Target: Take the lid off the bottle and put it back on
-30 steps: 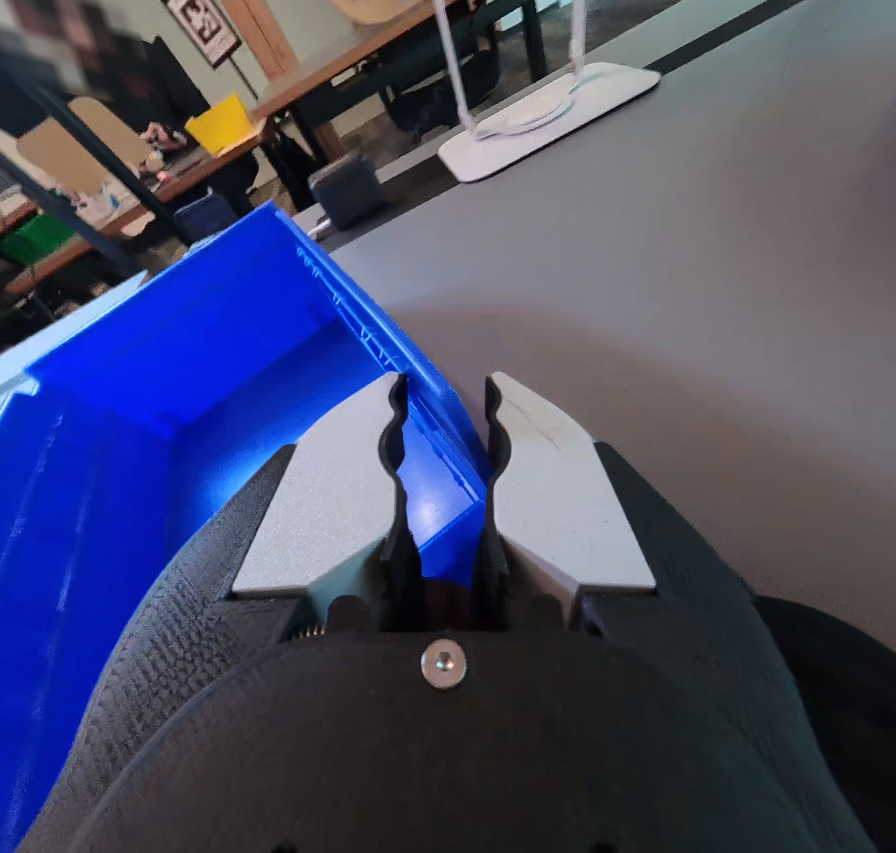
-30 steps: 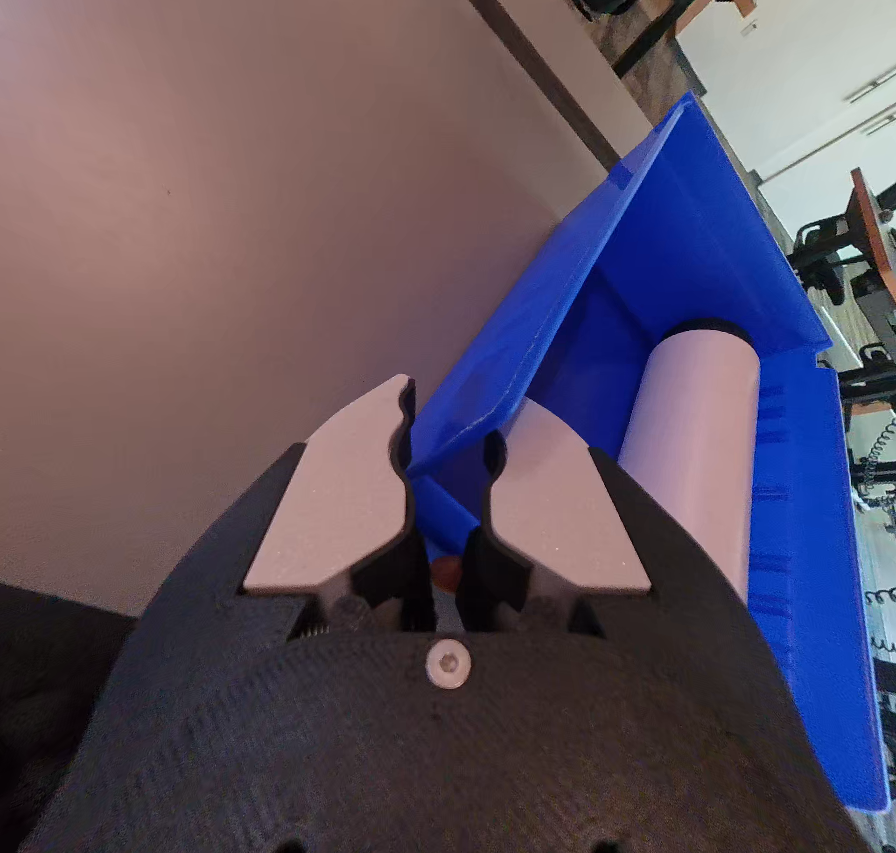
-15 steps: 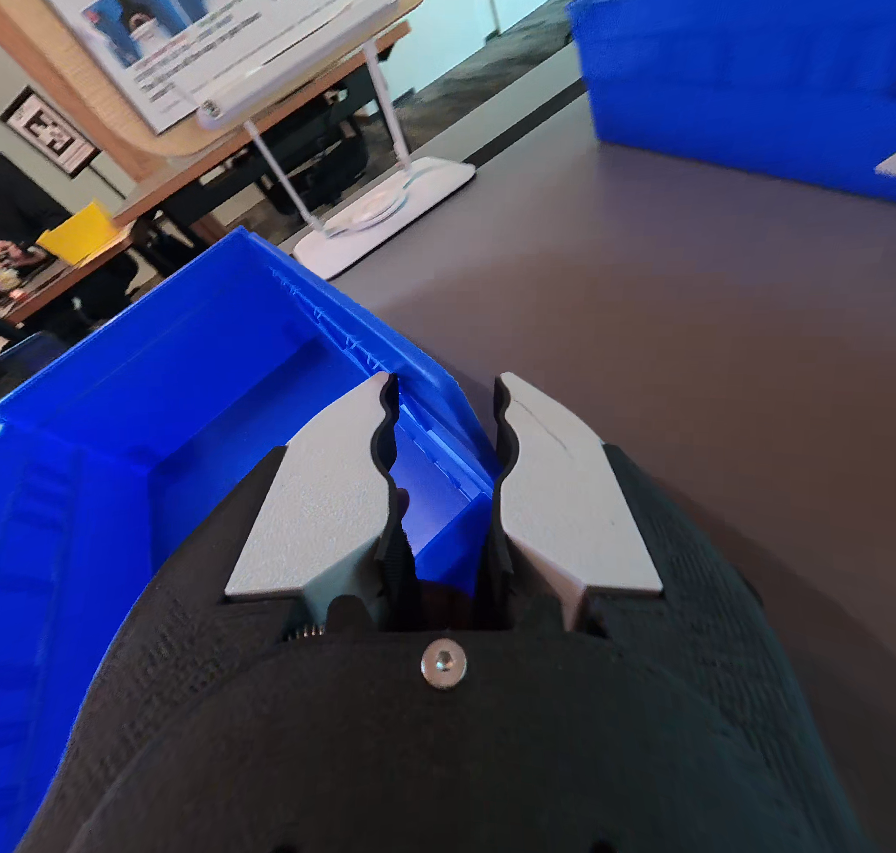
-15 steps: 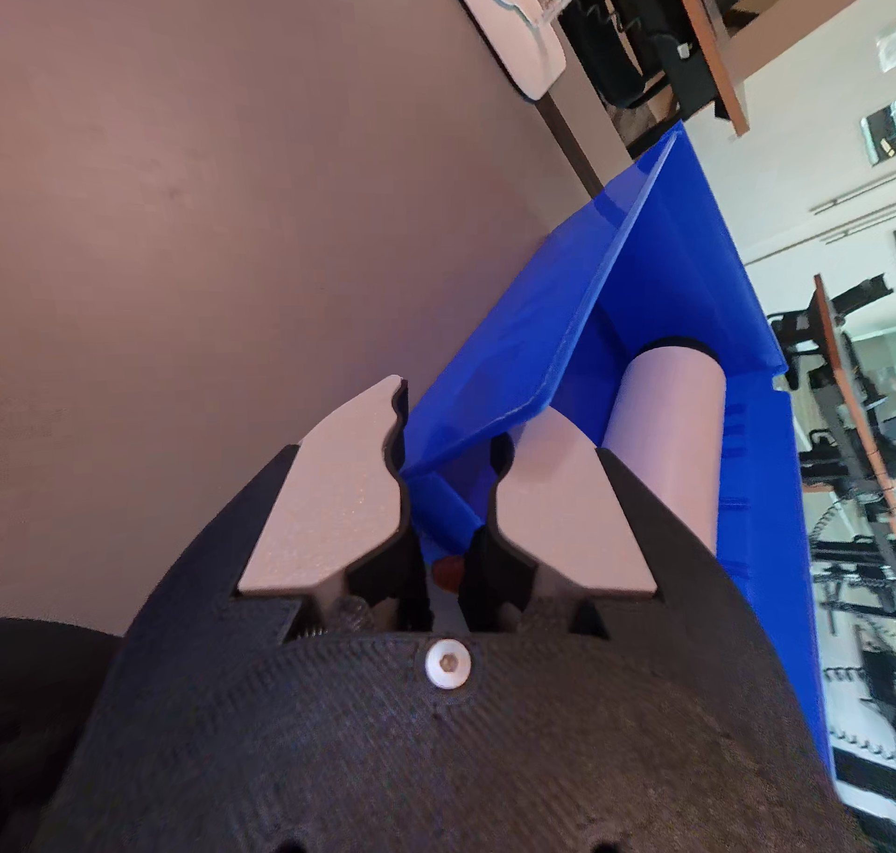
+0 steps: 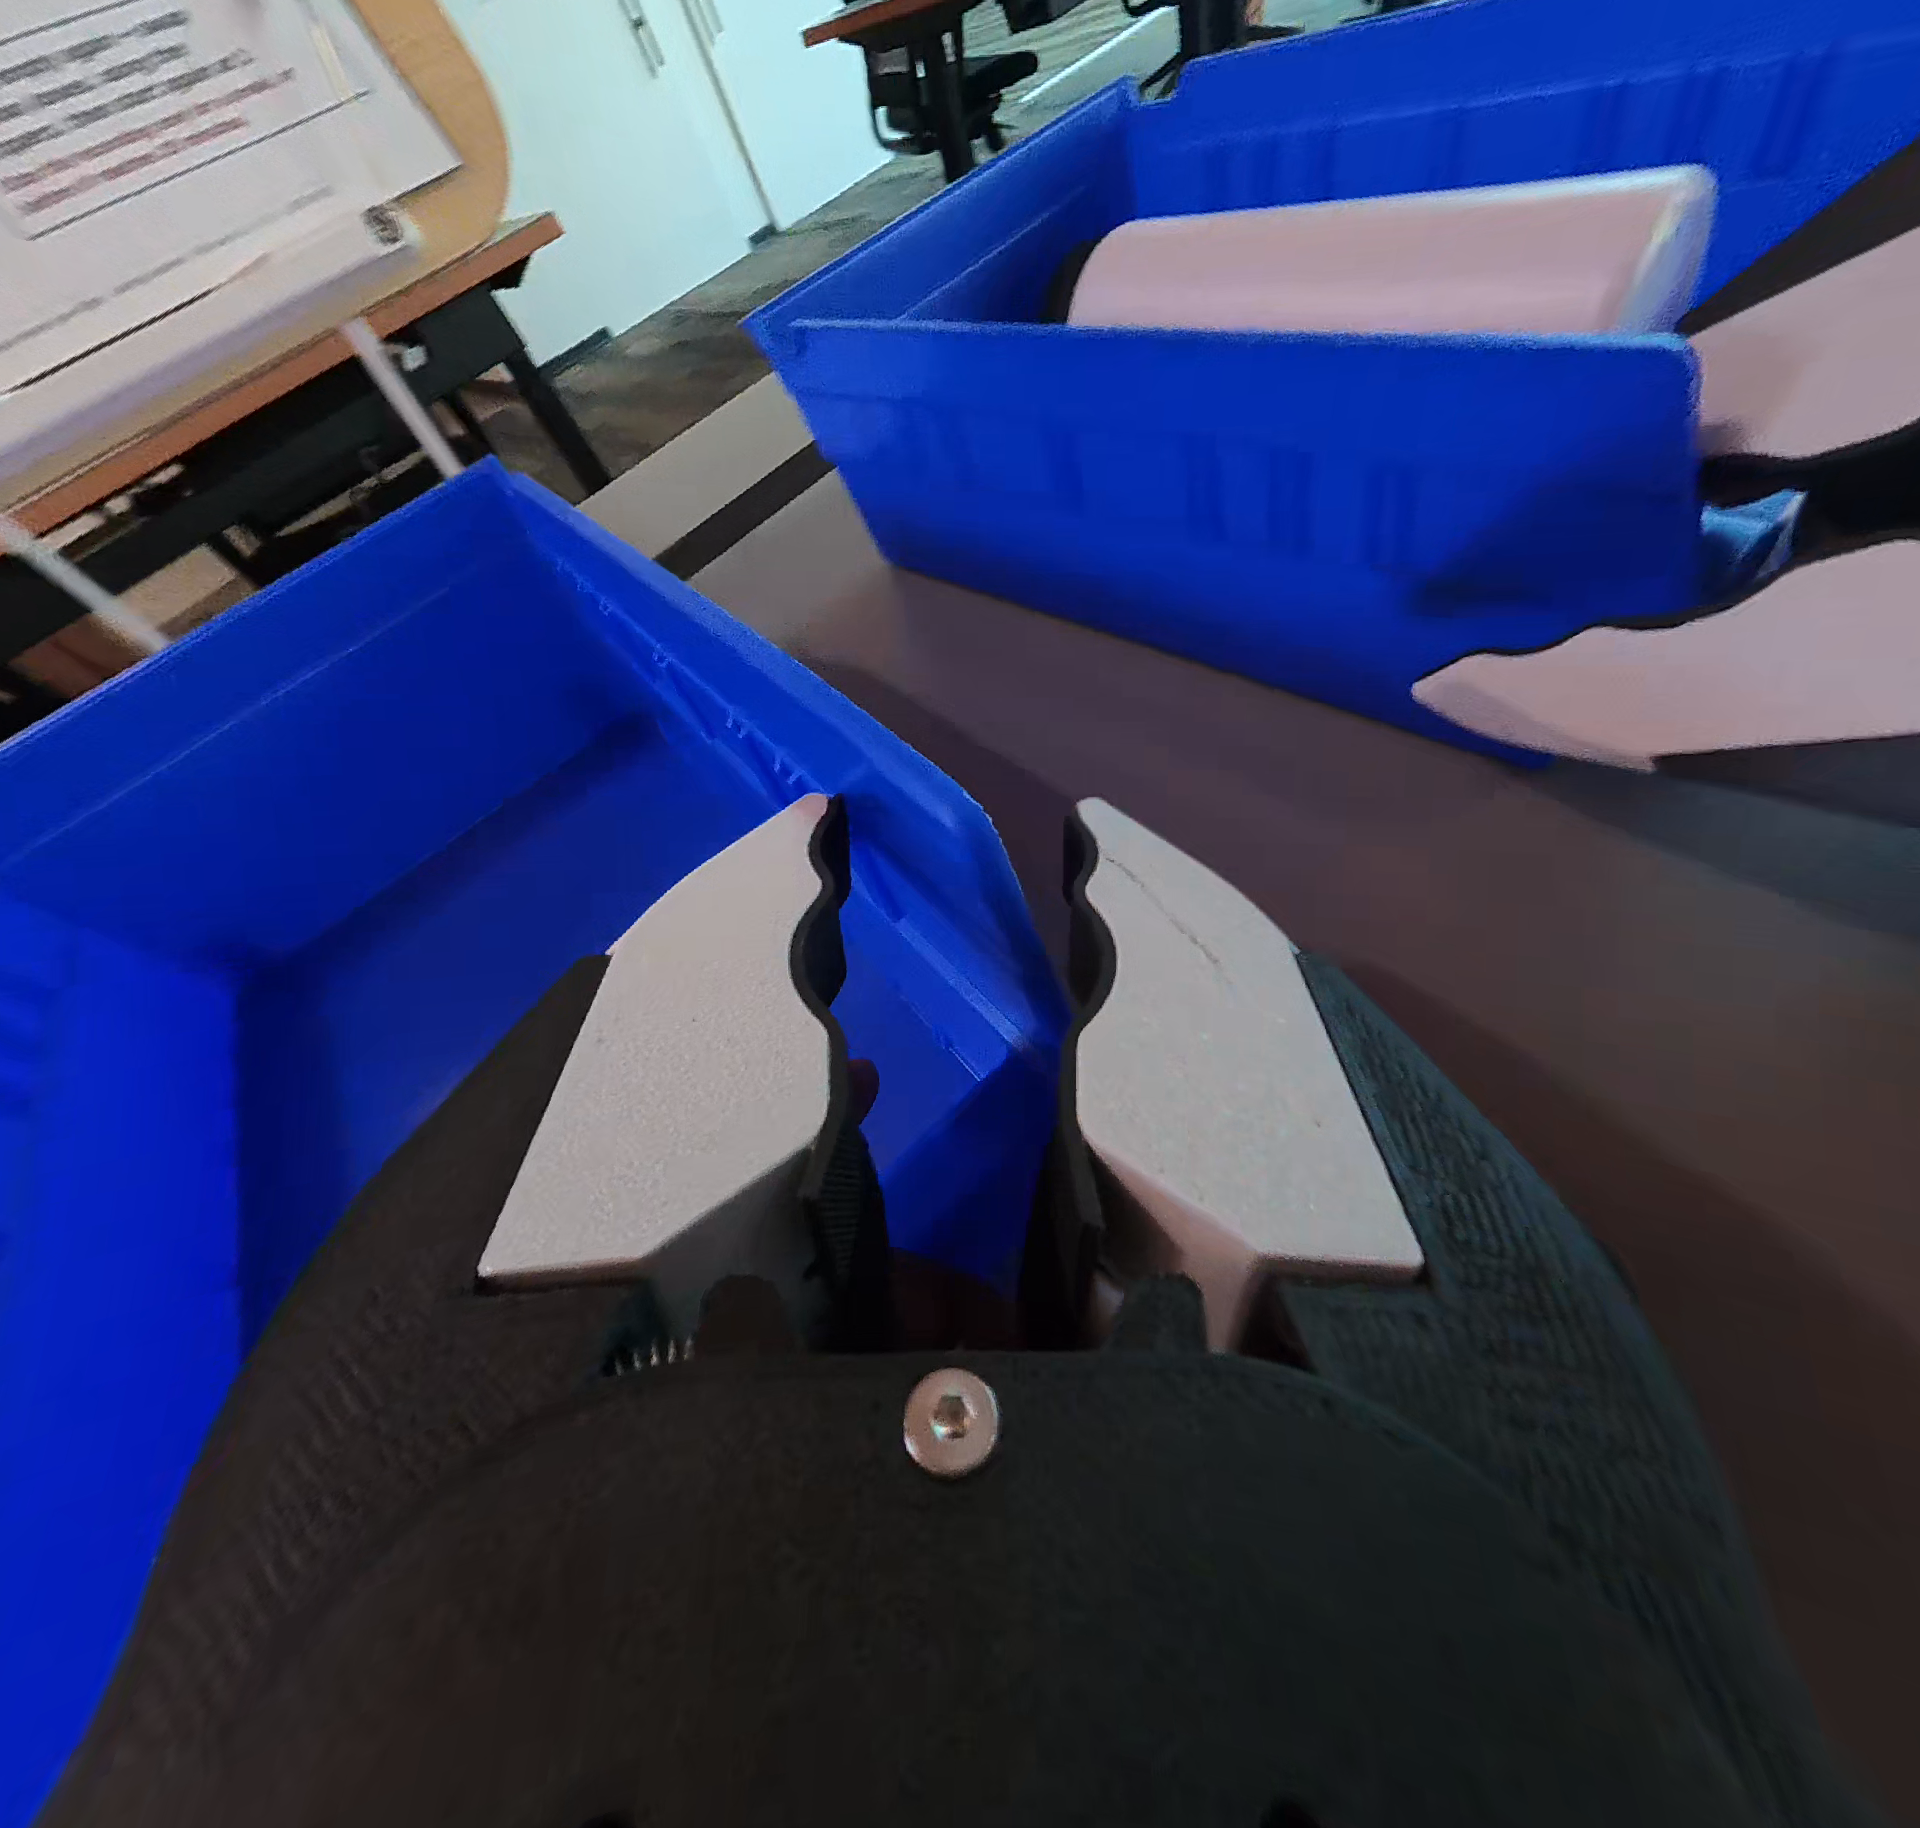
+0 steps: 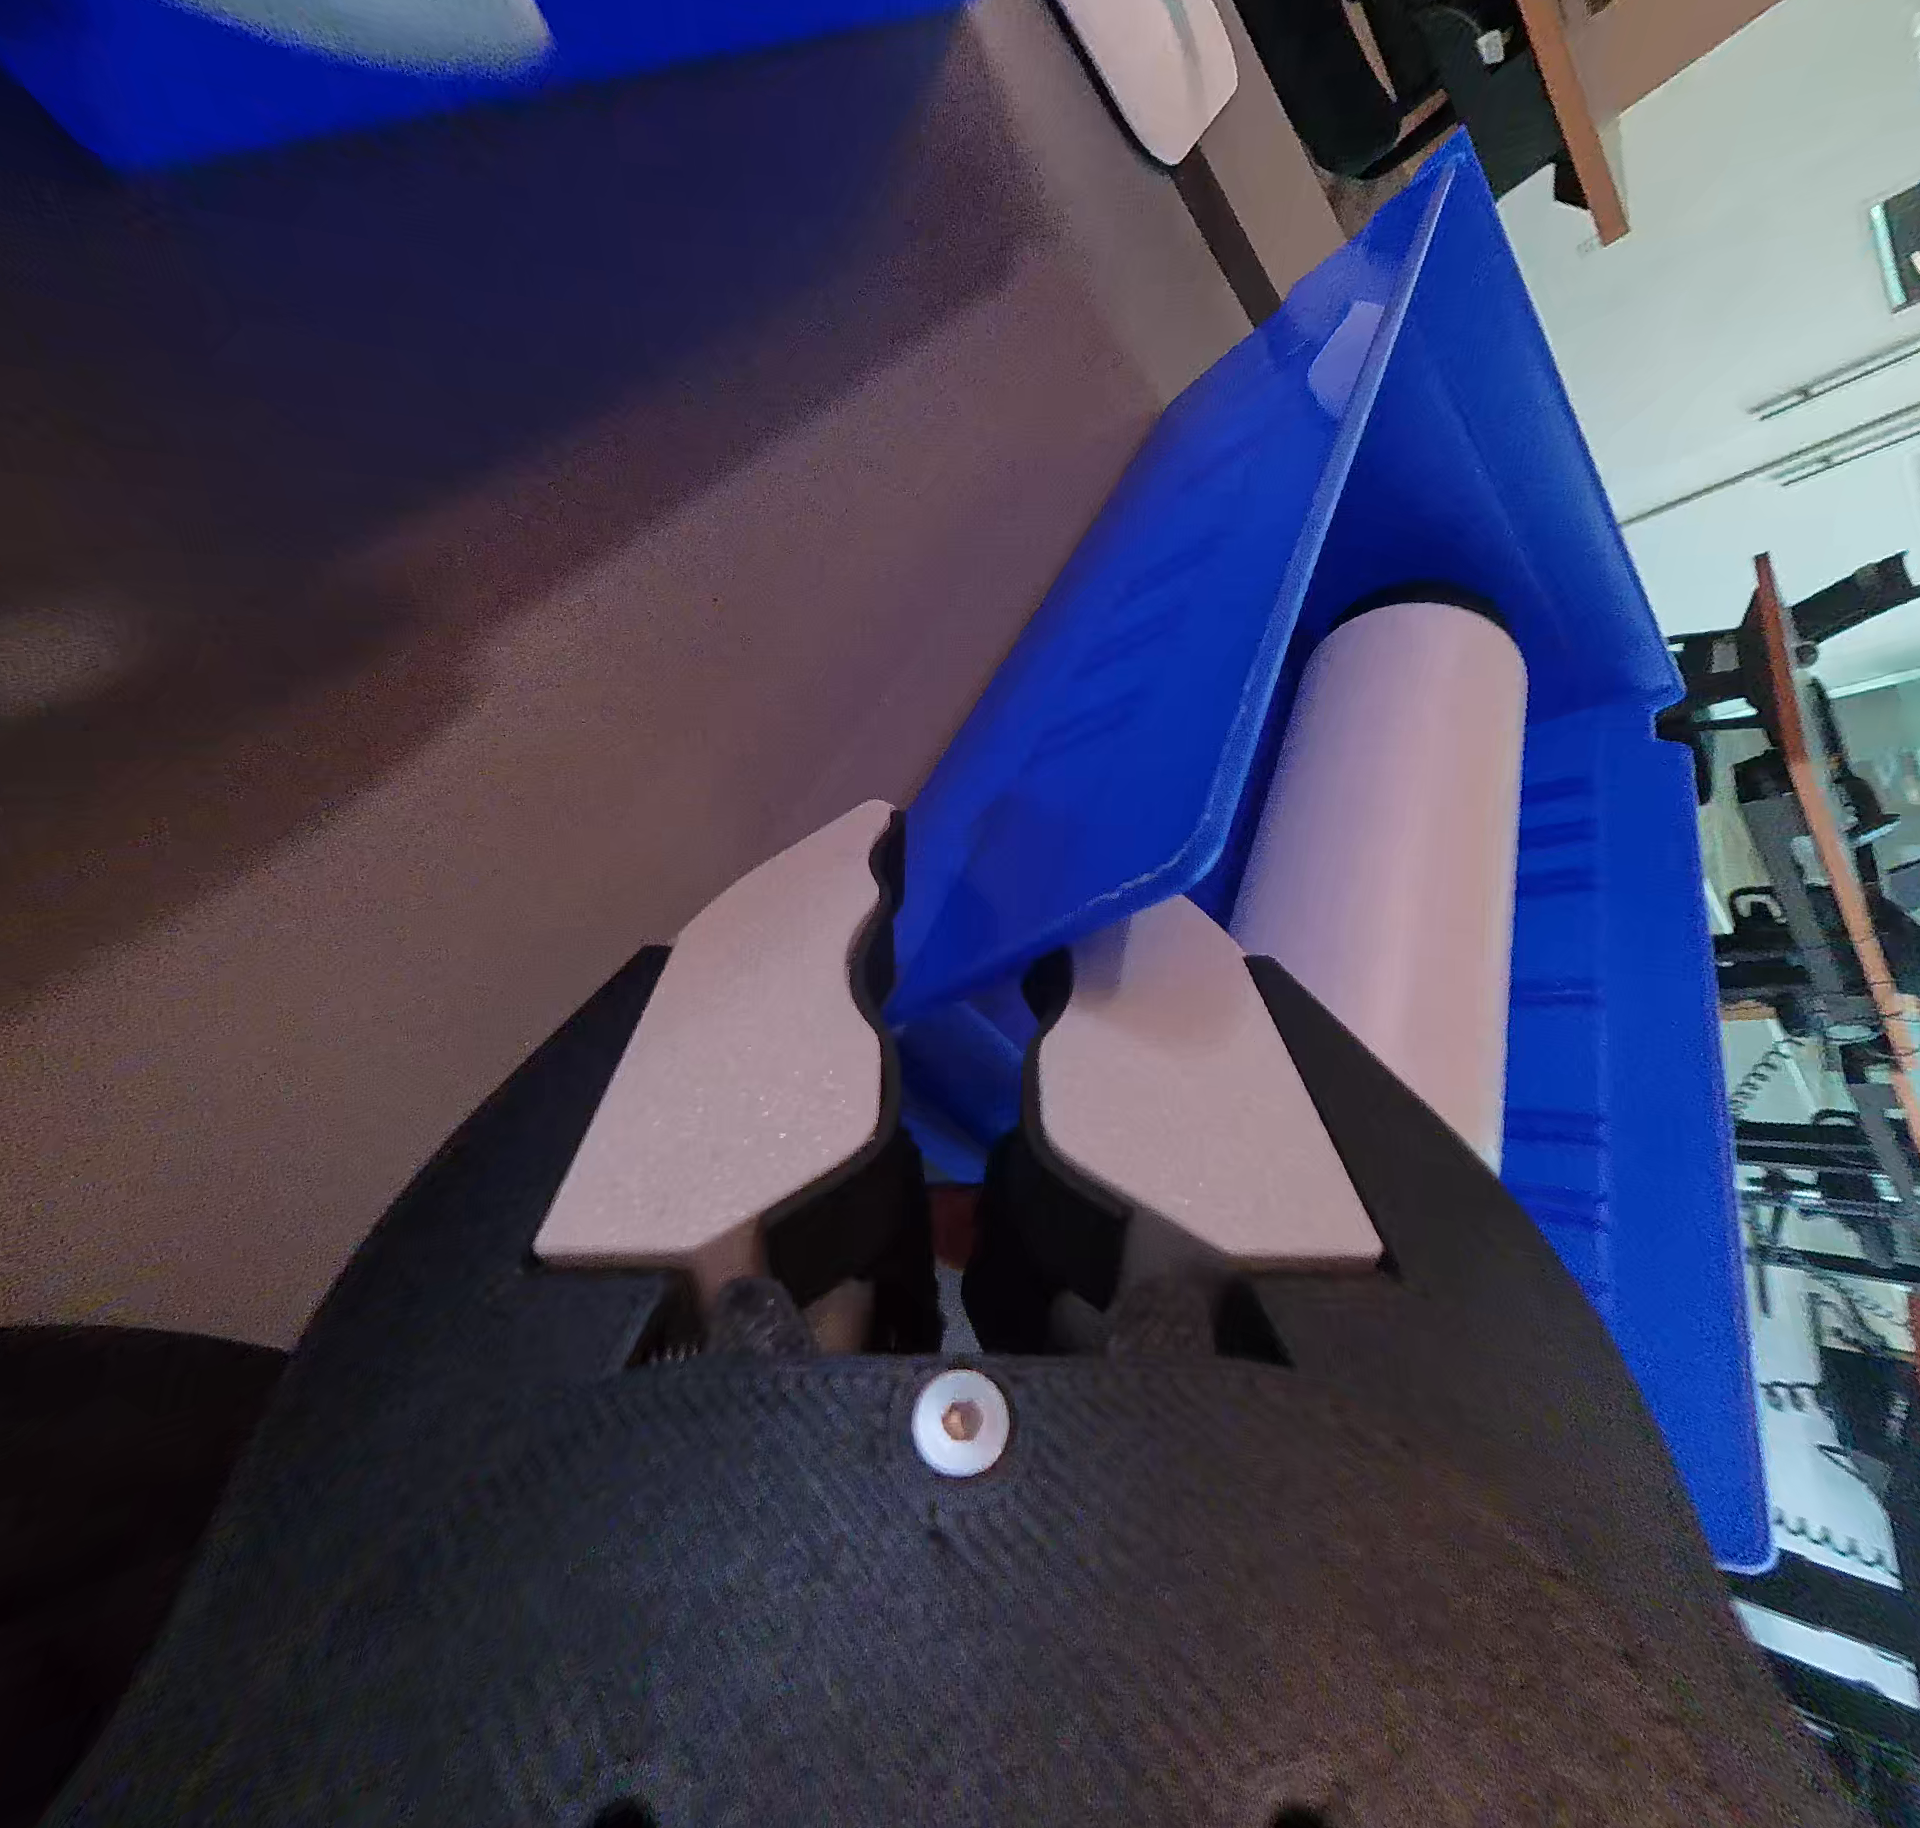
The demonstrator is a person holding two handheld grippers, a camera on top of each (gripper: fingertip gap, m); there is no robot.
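both tongs hold bins: left gripper is shut on the wall of an empty blue bin, right gripper is shut on the wall of the bottle bin. pink bottle lies just past the right tips, lid end far away. risk: bin tips & bottle rolls. vs 1 s ago, left view has swung round, so now it shows the other bin too.

A broad strip of bare grey table is left between the two blue bins. The near bin is seen empty inside, its corner wall caught between the left gripper fingers. The far bin is largely filled by a pale bottle lying lengthwise, its wall straddled by the right gripper.
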